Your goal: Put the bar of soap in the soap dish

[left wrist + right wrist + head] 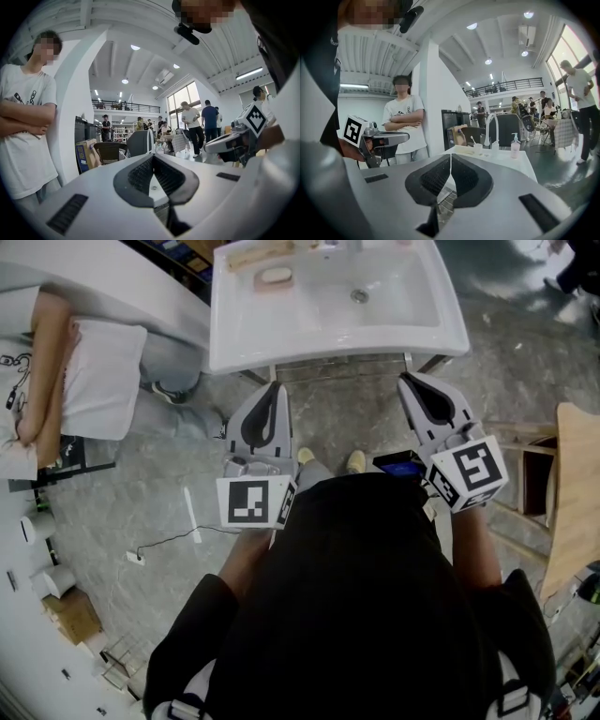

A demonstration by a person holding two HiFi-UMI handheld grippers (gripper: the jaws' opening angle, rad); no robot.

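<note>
A pale bar of soap (276,277) lies on a pinkish soap dish (258,284) at the back left of the white sink (412,329), in the head view. Both grippers hover in front of the sink's near edge, apart from it. My left gripper (274,387) has its jaws pressed together with nothing between them, and my right gripper (405,380) is likewise shut and empty. The left gripper view shows its closed jaws (152,157) and the right gripper (234,140) beside them. In the right gripper view, the closed jaws (451,157) point toward the sink (506,159).
On the sink stand a tap (490,126), a pump bottle (515,144) and a cup (478,148). A wooden tray (272,251) lies behind the dish. A person with folded arms (405,124) stands left of the sink. A wooden chair (567,493) is at the right.
</note>
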